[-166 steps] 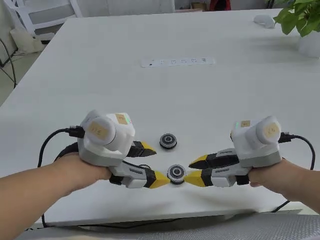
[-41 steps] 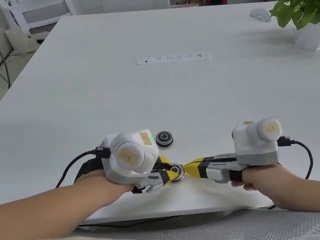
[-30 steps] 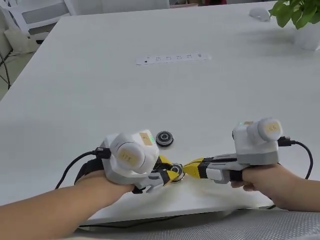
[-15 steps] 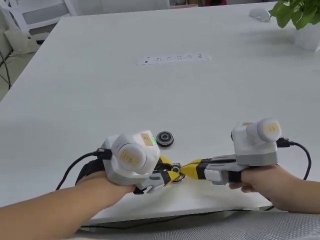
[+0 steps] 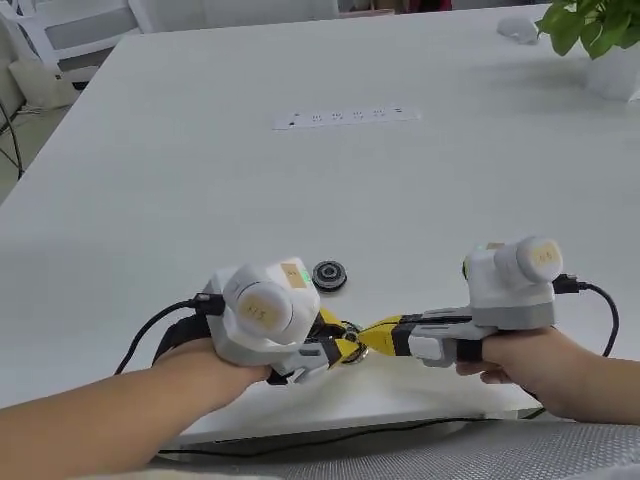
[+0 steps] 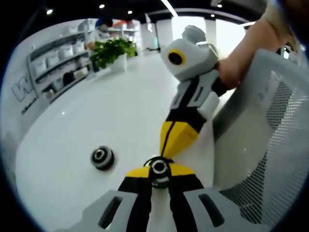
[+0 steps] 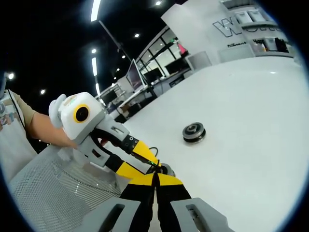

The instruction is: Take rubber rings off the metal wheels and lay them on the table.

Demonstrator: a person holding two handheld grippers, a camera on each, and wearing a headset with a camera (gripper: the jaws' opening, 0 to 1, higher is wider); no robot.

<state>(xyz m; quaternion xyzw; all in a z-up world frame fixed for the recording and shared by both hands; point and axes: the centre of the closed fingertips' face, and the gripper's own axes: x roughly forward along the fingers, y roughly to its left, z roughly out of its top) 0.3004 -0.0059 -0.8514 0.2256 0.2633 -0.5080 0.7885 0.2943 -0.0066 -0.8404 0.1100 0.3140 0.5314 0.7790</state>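
A metal wheel (image 6: 159,169) is clamped between the yellow tips of the left gripper (image 6: 160,171), one tip on either side of it, so the jaws are closed down to the wheel's width. A black rubber ring (image 6: 152,161) is seen seated around the wheel's silver hub.

In the left gripper view the right gripper (image 6: 166,147) is seen coming in from above. Its two yellow tips are pressed together to a thin dark line, and their point touches the rim of the held wheel. In the right gripper view the same jaws are seen nearly touching, with the wheel partly hidden just beyond them. Whether the edge of the ring is pinched between them cannot be told.

In the head view both grippers are held low at the near edge of the white table (image 5: 200,180), tip to tip. A second wheel (image 5: 328,275) lies flat on the table just beyond the left gripper's housing — apart from both grippers, with its dark ring in place.

Further back a white power strip (image 5: 345,117) lies on the table, and a green plant (image 5: 595,25) stands at the far right corner. A grey mesh chair back (image 6: 270,140) is seen in the left gripper view, beside the table edge.
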